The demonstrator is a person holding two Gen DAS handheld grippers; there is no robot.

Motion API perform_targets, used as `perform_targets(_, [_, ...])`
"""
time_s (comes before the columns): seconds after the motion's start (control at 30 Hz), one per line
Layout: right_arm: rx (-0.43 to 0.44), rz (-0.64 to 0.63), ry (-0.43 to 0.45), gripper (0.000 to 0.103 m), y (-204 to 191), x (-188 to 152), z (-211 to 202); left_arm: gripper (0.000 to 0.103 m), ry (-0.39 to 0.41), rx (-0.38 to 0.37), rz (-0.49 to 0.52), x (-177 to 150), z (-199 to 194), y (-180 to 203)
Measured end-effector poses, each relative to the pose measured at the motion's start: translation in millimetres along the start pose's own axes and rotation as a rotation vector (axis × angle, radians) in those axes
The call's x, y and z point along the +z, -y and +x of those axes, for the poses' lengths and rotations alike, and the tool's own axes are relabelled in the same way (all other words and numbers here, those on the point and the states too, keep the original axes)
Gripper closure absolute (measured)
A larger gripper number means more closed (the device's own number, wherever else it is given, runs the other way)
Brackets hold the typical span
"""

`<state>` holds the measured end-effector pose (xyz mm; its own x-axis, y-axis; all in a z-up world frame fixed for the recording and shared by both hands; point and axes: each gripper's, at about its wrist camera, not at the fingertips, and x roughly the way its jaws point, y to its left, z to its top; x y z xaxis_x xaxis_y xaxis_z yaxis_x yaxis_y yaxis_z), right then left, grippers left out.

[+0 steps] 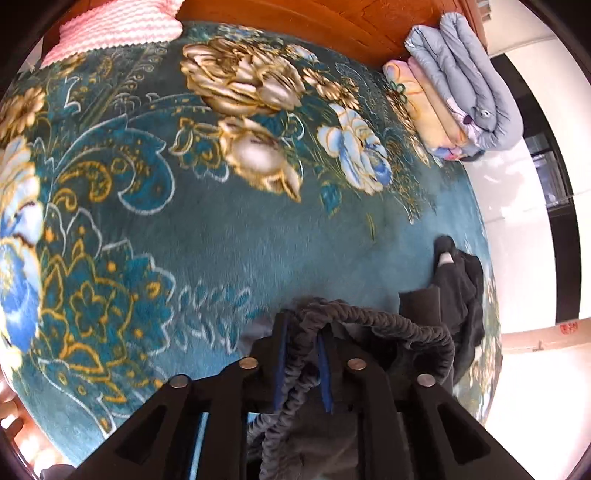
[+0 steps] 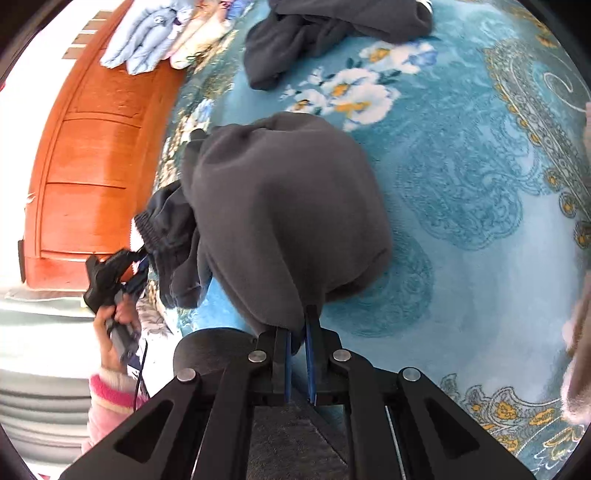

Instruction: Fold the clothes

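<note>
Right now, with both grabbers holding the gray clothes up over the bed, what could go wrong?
1. The left gripper pinches only the bunched elastic waistband, so it might slip out.
2. The right gripper holds just an edge of the dark gray garment; the hanging fabric may sag and crease.
3. Another dark garment lies close by on the teal floral blanket and could get tangled in.

a bedroom in a home: a bed (image 1: 229,236) spread with a plush teal blanket patterned in gold and blue flowers, an orange-brown wooden headboard (image 2: 92,155) at its edge, folded quilts (image 1: 465,92) stacked by it, a pink textured pillow (image 1: 122,29), and dark clothes (image 2: 332,33) lying loose.
</note>
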<state>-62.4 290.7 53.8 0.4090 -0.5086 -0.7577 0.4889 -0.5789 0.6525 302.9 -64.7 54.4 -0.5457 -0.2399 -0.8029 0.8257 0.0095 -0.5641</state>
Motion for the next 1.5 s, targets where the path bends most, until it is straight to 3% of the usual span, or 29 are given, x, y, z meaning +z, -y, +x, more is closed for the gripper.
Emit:
perform_targets(0.03, [-0.005, -0.004, 0.003, 0.097, -1.7, 0.6, 0.0, 0.072, 0.008, -0.005, 0.025, -2.6, -5.2, 0.3])
perform_targets(0.1, [-0.015, -0.011, 0.010, 0.097, -5.2, 1.9, 0.0, 0.049, 0.026, -0.018, 0.056, -9.6, -17.2, 1.2])
perform_targets(0.27, [-0.022, -0.030, 0.047, 0.095, -14.4, 6.1, -4.5, 0.033, 0.052, -0.038, 0.100, -40.3, -41.0, -8.1])
perform_targets(0.53, [-0.051, -0.040, 0.064, 0.094, -16.3, 0.5, -8.3, 0.031, -0.034, -0.021, 0.080, -99.6, -15.9, -27.3])
perform_targets(0.63, [-0.088, -0.086, 0.082, 0.094, -25.8, 1.3, -12.2, 0.031, -0.046, 0.003, 0.085, -101.9, -7.5, -24.1])
perform_targets(0.73, [-0.129, -0.131, 0.123, 0.090, -38.0, 9.2, -17.7, 0.033, -0.040, 0.016, 0.049, -94.0, -3.0, -24.7])
perform_targets(0.8, [-0.155, -0.155, 0.153, 0.081, -46.5, 17.3, -20.4, 0.049, -0.051, 0.030, 0.023, -89.0, 0.5, -25.2])
perform_targets(0.97, [-0.240, -0.207, 0.184, 0.064, -68.7, 48.7, -9.4, 0.058, -0.068, 0.065, 0.031, -83.2, 5.4, -24.9])
perform_targets(1.13, [-0.312, -0.288, 0.156, 0.059, -91.8, 78.4, 18.3, 0.064, -0.066, 0.045, -0.003, -64.0, -2.8, -36.1])
perform_targets(1.2, [-0.330, -0.285, 0.138, 0.059, -92.5, 88.4, 28.9, 0.075, -0.044, 0.055, 0.003, -49.3, -10.3, -35.5])
perform_targets(1.23, [-0.335, -0.275, 0.131, 0.061, -91.2, 93.0, 32.9, 0.075, -0.027, 0.054, 0.016, -40.1, -15.9, -33.1])
perform_targets(1.3, [-0.338, -0.250, 0.134, 0.089, -87.1, 98.4, 31.0, 0.080, 0.016, 0.040, 0.056, -23.9, -28.1, -25.7])
perform_targets(1.37, [-0.329, -0.228, 0.176, 0.093, -83.7, 99.9, 16.3, 0.081, 0.057, 0.030, 0.099, -10.4, -42.2, -16.5])
perform_targets(1.5, [-0.224, -0.115, 0.407, 0.095, -60.6, 84.0, -57.7, 0.084, 0.082, 0.025, 0.127, 2.2, -55.1, -12.0])
